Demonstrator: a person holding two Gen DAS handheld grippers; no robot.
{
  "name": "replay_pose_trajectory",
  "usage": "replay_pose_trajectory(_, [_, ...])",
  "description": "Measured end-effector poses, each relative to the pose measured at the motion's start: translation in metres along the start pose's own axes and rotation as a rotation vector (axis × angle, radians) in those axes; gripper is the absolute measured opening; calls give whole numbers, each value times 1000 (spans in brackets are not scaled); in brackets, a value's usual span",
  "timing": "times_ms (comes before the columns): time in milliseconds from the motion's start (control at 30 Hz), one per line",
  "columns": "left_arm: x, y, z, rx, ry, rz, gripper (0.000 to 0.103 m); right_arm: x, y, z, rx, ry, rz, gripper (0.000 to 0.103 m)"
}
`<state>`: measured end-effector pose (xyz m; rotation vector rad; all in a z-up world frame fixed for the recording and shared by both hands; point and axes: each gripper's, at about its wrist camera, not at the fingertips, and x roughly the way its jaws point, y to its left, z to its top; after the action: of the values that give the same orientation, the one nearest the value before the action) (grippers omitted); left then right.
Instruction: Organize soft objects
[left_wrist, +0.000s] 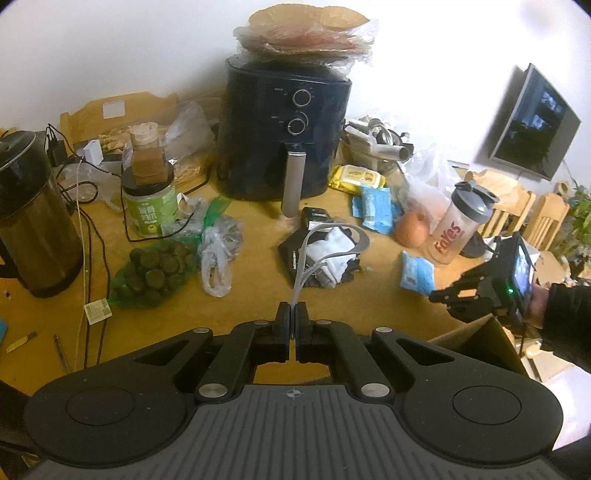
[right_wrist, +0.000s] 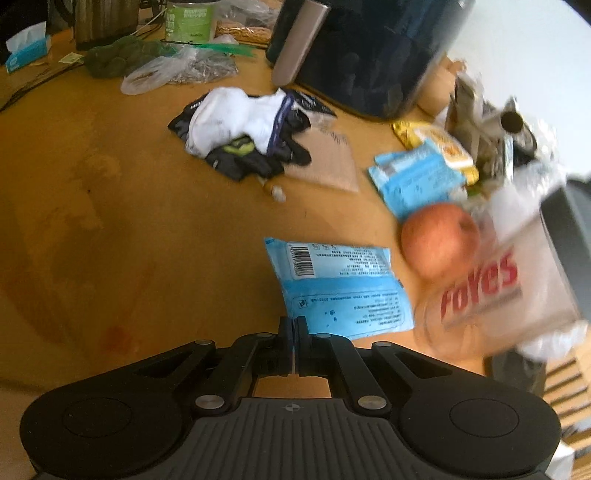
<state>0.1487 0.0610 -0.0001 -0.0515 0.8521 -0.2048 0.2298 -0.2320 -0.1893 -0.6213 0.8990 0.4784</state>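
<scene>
Socks (left_wrist: 328, 254) sit piled mid-table, my left gripper (left_wrist: 293, 314) pinching one's grey band. My right gripper (right_wrist: 292, 332) is clamped on a blue packet's (right_wrist: 340, 284) edge. Next: find somewhere to drop both, I reckon.

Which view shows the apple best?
The right wrist view: the apple sits close and large, its rounded top fully visible beside the shaker bottle, though slightly blurred. In the left wrist view the apple is small and distant, partly tucked against the bottle.
</scene>
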Motion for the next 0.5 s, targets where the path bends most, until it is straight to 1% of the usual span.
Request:
replay_pose_trajectory(133, [-2, -2, -1, 4, -6, -6, 3, -6, -5, -16, 51, 34, 32, 7])
replay_pose_trajectory(200, [-4, -2, -2, 3, -9, -10, 3, -10, -9, -23, 106, 40, 54, 9])
replay_pose_trajectory(267, [-5, -2, -3, 2, -12, -11, 3, -14, -15, -27, 200, 33, 86, 21])
replay_pose_trajectory(300, [-6, -2, -3, 1, -13, -11, 3, -16, -18, -29, 248, 29, 104, 36])
replay_pose_trajectory(333, [-6, -2, -3, 1, -14, -11, 3, -17, -22, -30, 303, 20, 124, 59])
replay_pose_trajectory(367, [-7, -2, -4, -1, -14, -9, 3, -19, -25, -31, 365, 11, 132, 71])
replay_pose_trajectory(400, [-7, -2, -4, -3, -15, -8, 3, -19, -28, -31, 412, 3, 134, 86])
replay_pose_trajectory(433, [-8, -1, -4, -5, -16, -8, 3, -19, -30, -31, 452, -5, 137, 90])
replay_pose_trajectory(467, [-9, -1, -4, -6, -17, -7, 3, -18, -33, -31, 496, -8, 140, 91])
replay_pose_trajectory(500, [-9, -1, -5, -7, -19, -6, 3, -15, -36, -30, 539, -5, 134, 94])
